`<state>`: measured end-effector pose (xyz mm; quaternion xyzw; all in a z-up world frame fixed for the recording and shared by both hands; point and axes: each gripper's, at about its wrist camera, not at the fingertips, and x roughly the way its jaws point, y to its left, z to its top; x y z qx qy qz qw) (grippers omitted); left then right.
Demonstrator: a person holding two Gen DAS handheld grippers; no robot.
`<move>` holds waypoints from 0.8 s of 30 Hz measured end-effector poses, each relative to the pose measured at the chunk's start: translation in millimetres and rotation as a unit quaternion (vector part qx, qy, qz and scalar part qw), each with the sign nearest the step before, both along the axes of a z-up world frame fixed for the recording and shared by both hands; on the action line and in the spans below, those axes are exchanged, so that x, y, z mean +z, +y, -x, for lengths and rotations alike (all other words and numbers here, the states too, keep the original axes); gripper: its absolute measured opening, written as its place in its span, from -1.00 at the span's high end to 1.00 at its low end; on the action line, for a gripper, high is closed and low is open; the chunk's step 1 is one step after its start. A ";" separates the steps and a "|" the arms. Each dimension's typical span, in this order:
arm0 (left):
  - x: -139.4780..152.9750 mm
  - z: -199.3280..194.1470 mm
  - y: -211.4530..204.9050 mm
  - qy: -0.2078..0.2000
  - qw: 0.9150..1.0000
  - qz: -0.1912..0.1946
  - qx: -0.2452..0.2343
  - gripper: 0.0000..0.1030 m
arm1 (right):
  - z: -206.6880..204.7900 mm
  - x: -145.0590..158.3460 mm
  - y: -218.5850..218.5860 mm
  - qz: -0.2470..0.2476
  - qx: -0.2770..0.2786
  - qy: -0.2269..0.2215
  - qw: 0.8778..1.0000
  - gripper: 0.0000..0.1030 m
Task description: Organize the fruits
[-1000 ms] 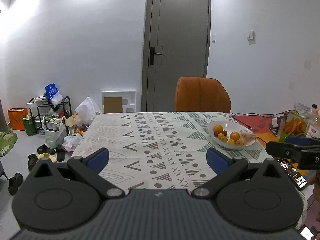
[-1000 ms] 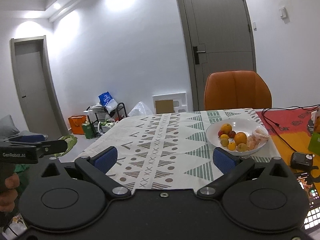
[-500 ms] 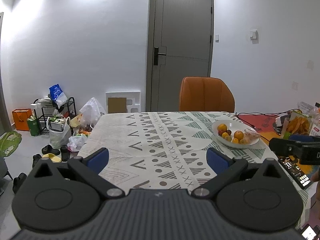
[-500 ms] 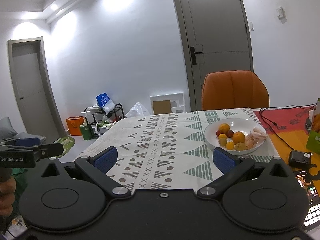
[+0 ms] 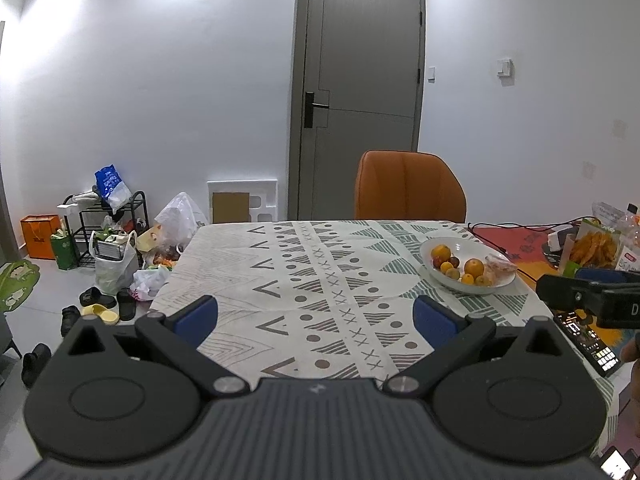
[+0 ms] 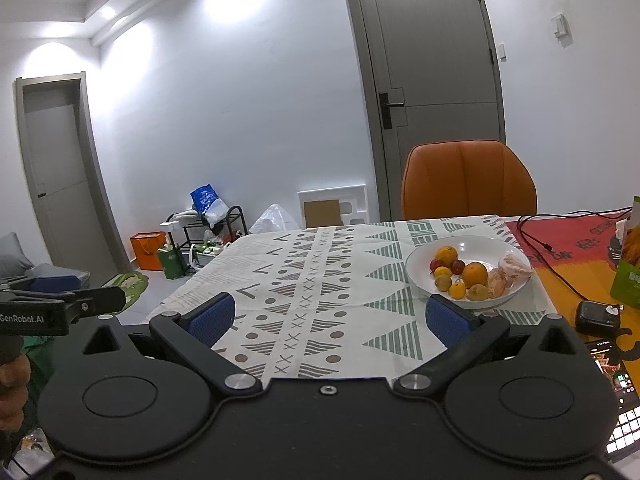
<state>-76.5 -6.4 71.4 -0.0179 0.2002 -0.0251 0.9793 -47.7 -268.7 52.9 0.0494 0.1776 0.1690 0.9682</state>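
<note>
You are looking at a table (image 6: 320, 280) carrying a white bowl (image 6: 472, 250), with a phone (image 6: 612, 376) lying right of the bowl.

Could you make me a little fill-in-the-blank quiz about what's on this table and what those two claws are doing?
1. The fruit sits in a white ____ on the patterned tablecloth.
2. Behind the table stands an ____ chair.
3. Both the left gripper and right gripper are open and hold ____.

Missing words: bowl; orange; nothing
</note>
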 end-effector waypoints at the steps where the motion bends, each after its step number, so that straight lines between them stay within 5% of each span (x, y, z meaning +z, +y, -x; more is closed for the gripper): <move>1: -0.2 -0.6 0.0 0.000 1.000 0.001 0.000 -1.00 | 0.2 0.0 0.0 0.000 0.000 0.000 1.000 -1.00; 24: -4.5 1.4 1.7 0.005 1.000 0.001 0.005 -1.00 | 2.9 -1.4 4.0 0.013 -0.007 -0.001 1.000 -1.00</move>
